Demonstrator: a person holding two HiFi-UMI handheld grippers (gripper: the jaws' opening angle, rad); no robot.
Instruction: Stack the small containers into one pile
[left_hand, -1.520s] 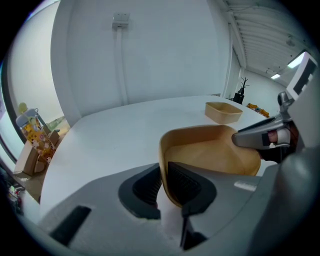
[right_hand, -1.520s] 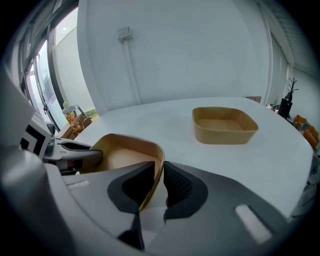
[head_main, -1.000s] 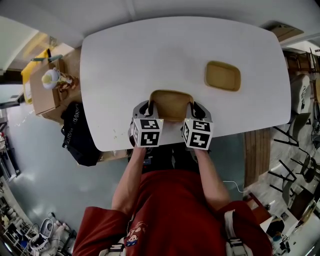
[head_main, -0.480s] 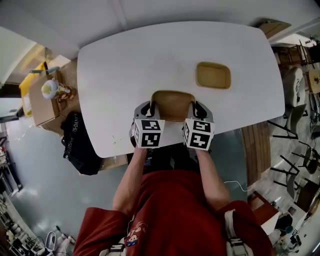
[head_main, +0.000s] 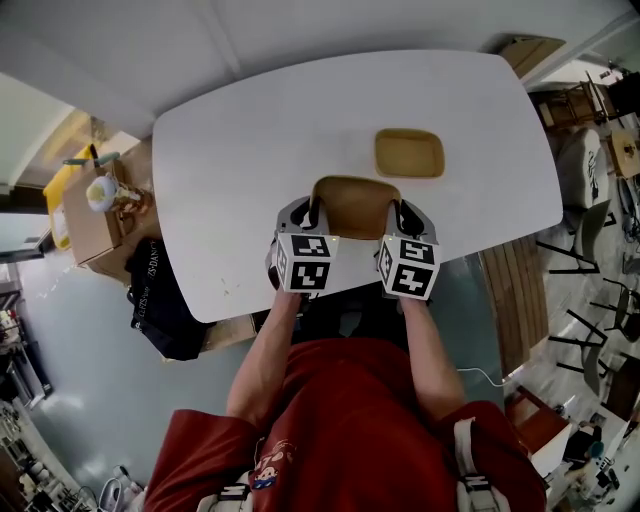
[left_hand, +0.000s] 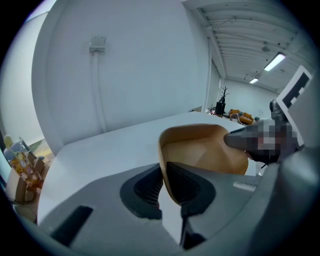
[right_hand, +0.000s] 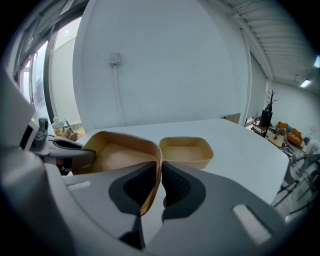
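A tan small container (head_main: 355, 205) is held at both ends above the near part of the white table (head_main: 240, 150). My left gripper (head_main: 312, 214) is shut on its left rim (left_hand: 161, 155), one pad inside the wall and one outside. My right gripper (head_main: 400, 216) is shut on the right rim (right_hand: 156, 162) in the same way. A second tan container (head_main: 409, 153) sits upright on the table just beyond and to the right. In the right gripper view this second container (right_hand: 186, 150) appears straight past the held container (right_hand: 117, 152).
Left of the table stand a cardboard box (head_main: 88, 215) with small items and a black bag (head_main: 155, 290) on the floor. Chairs (head_main: 590, 165) crowd the right side. The table's near edge lies just under my grippers.
Both grippers have lifted the held container and carried it away from the near edge, so it is now closer to the second container.
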